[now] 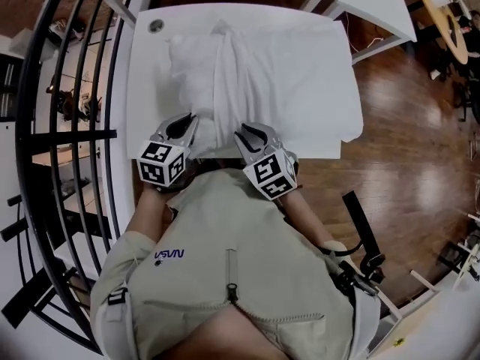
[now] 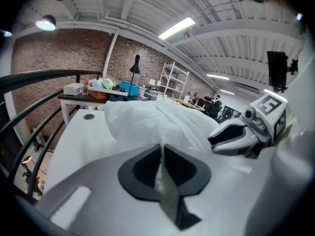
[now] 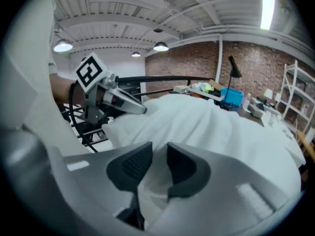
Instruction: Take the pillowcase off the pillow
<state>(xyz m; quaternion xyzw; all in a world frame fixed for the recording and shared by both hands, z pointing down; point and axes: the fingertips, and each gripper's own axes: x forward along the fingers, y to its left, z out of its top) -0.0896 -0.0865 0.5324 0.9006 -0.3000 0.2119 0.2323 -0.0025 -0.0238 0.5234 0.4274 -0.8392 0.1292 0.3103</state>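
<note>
The person's beige jacket fills the near edge of the head view, with both forearms reaching out from it to the grippers. The left gripper has its jaws pressed nearly together on a thin fold of the white pillowcase. In the left gripper view that fold stands as a narrow strip between the dark pads. The right gripper sits just to the right of it, jaws part-way closed. In the right gripper view a thick bunch of the same white cloth fills the gap between its pads, so it grips at that width. Both grippers hold the near end of the pillowcase, side by side and a little apart.

From there the pillowcase runs away from the person as a gathered ridge down the middle of the pillow, which lies lengthwise on the white table. A flat white sheet spreads to the right of the pillow, and its near right corner hangs over the table edge. A round cable hole sits in the table's far left corner.

A black metal railing curves along the left side, close against the table. Wooden floor lies to the right, with more white tables beyond. A black handle-like frame stands at the person's right elbow. Past the pillow, both gripper views show a brick wall and a cluttered desk with a blue box.
</note>
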